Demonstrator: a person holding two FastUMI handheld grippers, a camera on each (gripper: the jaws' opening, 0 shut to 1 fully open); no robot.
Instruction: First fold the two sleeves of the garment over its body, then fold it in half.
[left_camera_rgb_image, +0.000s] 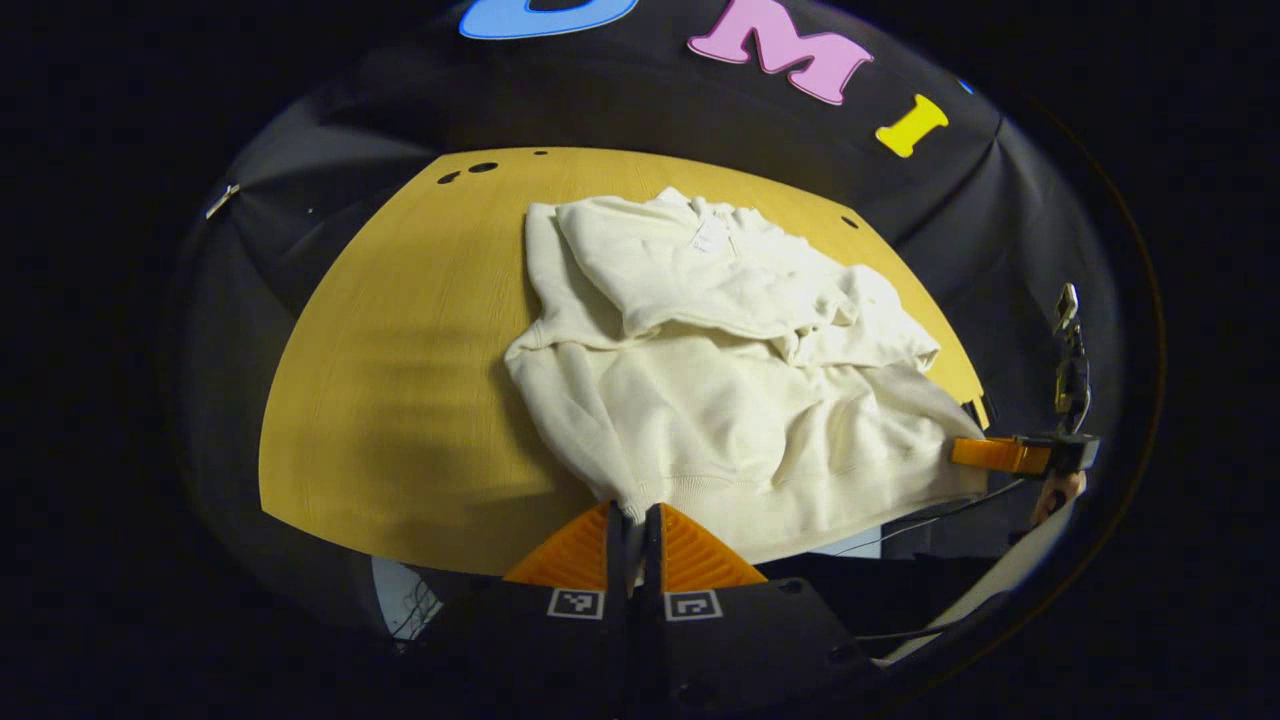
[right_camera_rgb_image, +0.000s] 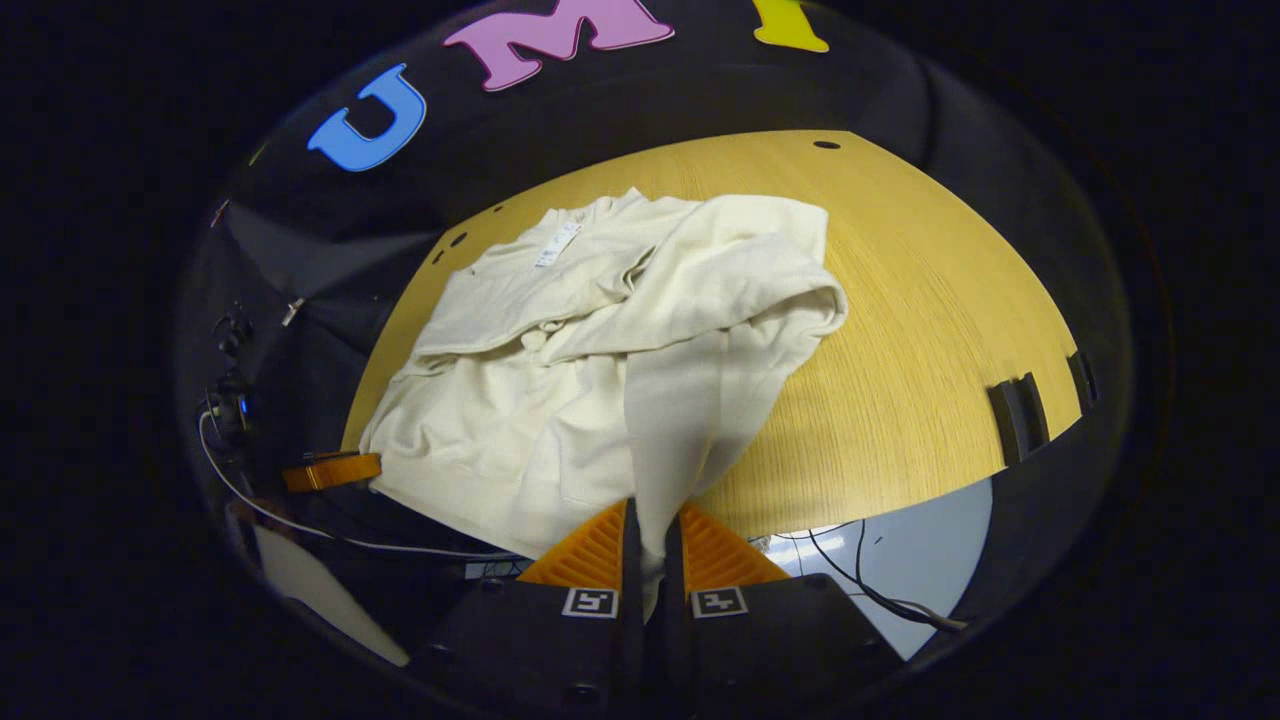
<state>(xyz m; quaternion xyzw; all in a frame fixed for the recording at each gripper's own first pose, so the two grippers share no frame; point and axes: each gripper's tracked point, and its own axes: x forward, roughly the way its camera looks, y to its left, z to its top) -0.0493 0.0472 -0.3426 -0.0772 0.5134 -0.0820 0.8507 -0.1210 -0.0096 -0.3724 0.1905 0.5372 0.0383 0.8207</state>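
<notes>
Cream fleece sweatshirt (left_camera_rgb_image: 720, 370) spread mid-frame on the yellow wooden tabletop (left_camera_rgb_image: 400, 380), both sleeves already lying across the body. Left gripper (left_camera_rgb_image: 634, 545) pinched tight on the hem at lower centre; right gripper (right_camera_rgb_image: 655, 550) likewise clamped on the hem's other corner, fabric lifted. Probably gripped so for the half fold.

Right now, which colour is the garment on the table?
The garment is plain cream-white, clearest in the left gripper view.
</notes>
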